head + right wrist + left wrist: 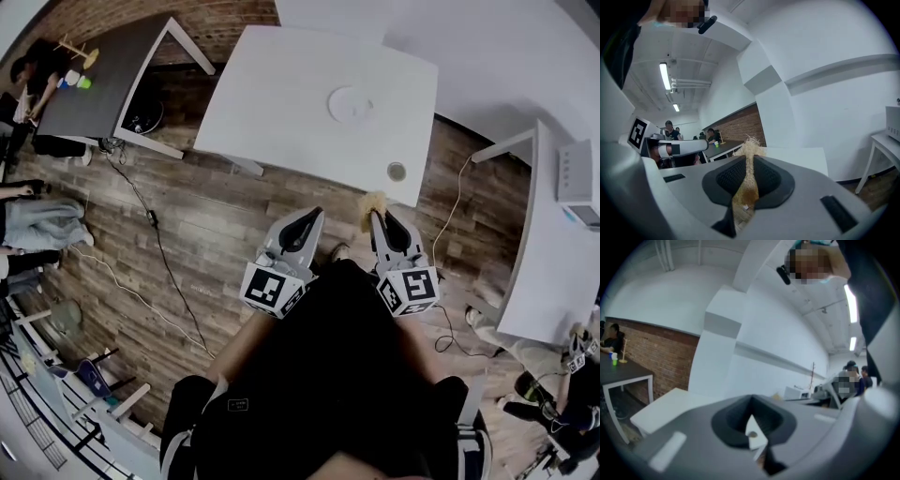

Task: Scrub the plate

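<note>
A person (328, 375) in black stands on a wood floor (206, 234) and holds a claw out in each hand. The left claw (316, 214) is closed tight. Its two jaws meet, and there is nothing between them. The right claw (376, 217) is closed on a scrubber (372, 202). The scrubber is a tuft of dry, straw-coloured strands. It is pinched flat between the jaws, and its fuzzy top sticks out past the tips. The two claws are side by side, near each other but not touching. Both point the same way, almost level.

In front of both claws is a white table (272, 103). The plate (352, 103) lies flat on it. The plate is white and round. It is well ahead of the claws, about in line with the gap between them. Neither claw touches it. A small round thing (397, 172) sits by the table's near edge, just ahead of the right claw and a little to its right. I cannot tell what it is.

Far off to the left of the left claw is a dark table (103, 80) with a few small bright things on it. A thin black cable (155, 234) runs over the floor on that side too.
</note>
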Action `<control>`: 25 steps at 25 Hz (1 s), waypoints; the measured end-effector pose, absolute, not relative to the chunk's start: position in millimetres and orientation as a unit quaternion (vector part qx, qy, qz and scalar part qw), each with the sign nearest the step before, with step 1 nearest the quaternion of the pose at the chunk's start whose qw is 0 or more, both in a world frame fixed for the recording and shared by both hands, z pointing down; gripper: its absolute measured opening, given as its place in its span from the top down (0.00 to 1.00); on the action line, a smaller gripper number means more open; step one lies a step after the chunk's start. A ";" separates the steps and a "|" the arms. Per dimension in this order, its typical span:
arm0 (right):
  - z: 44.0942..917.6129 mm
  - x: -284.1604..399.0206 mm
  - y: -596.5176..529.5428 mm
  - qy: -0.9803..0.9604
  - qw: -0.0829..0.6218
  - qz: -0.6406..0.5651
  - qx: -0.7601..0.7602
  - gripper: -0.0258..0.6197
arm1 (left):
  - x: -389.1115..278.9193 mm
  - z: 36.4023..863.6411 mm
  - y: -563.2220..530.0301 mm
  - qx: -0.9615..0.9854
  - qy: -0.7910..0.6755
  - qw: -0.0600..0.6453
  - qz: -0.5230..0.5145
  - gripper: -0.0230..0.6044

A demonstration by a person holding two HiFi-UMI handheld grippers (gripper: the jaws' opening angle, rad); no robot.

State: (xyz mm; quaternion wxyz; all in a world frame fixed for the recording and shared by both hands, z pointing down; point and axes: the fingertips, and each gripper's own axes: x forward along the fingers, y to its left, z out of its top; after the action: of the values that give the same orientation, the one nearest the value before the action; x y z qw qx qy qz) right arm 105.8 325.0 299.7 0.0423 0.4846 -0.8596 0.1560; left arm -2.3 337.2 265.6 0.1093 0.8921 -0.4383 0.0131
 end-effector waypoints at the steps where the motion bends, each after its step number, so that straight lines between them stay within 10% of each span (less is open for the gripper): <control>1: 300.4 108.5 321.3 -0.862 0.043 0.155 0.481 0.89 | -0.3 266.5 335.3 0.890 -0.443 0.110 0.011 0.96; 25: 318.1 90.8 211.2 -0.851 0.071 0.176 0.489 0.89 | -24.4 294.6 210.5 0.883 -0.441 0.156 0.019 0.96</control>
State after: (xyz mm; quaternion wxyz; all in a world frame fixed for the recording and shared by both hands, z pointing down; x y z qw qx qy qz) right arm 90.8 211.2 318.1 0.0709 0.4893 -0.8512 0.1761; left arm -24.4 210.5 294.6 0.1565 0.8833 -0.4415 0.0188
